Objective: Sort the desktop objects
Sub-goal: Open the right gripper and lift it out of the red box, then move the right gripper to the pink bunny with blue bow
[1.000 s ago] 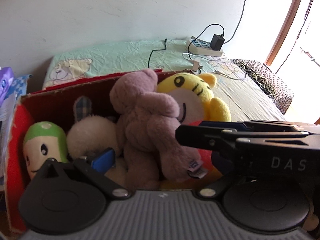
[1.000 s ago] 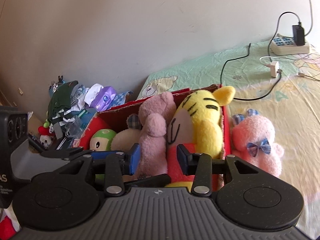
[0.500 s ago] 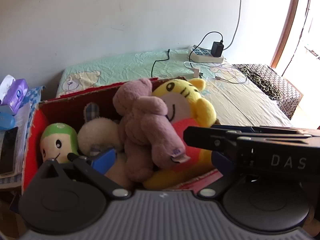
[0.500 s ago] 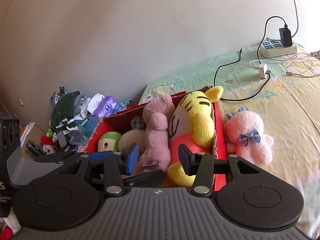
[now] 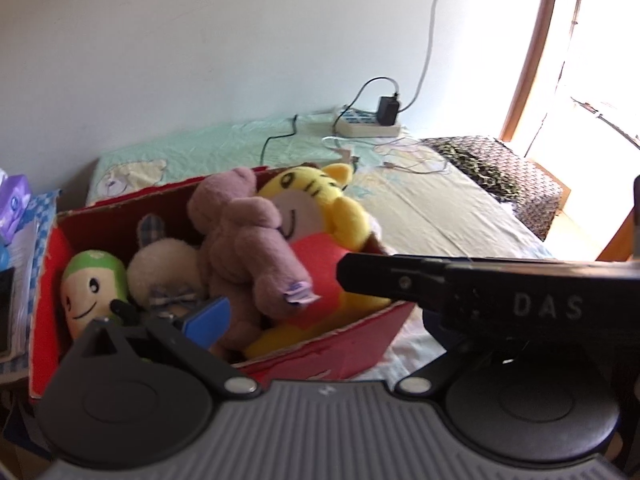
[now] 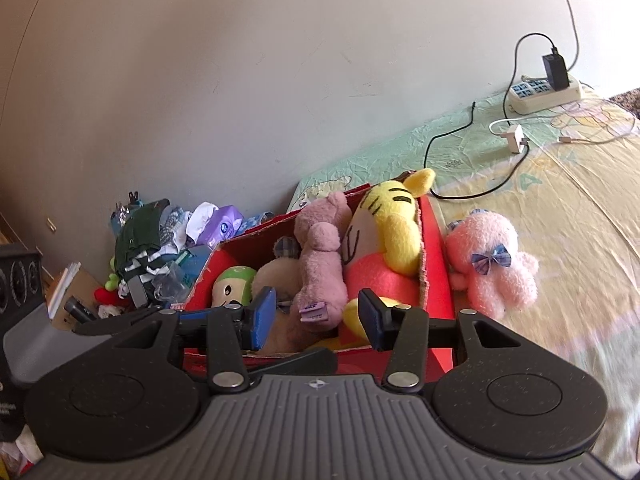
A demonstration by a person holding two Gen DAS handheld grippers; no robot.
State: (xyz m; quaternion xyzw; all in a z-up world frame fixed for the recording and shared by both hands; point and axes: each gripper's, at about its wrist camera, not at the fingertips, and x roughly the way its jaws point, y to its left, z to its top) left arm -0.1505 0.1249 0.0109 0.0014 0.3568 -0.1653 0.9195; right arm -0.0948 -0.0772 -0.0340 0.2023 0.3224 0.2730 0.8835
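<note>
Sheeted bed (image 6: 560,184) along a pale wall, bearing a red box (image 6: 434,256) packed with tiger (image 6: 394,232), mauve bear (image 6: 320,264) and green-capped doll (image 6: 232,284). Pink plush (image 6: 496,260) just right of box. Right gripper (image 6: 316,320) spread wide, empty, before box. Left gripper (image 5: 280,312): cannot tell, one finger hidden.

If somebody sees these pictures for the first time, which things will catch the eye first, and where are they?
The eye goes first to the red cardboard box on the bed, packed with plush toys: a yellow striped tiger at its right end, a mauve teddy bear beside it, and a green-capped doll at the left. Next comes the fluffy pink plush with a blue bow, lying outside on the sheet against the box's right wall.
</note>
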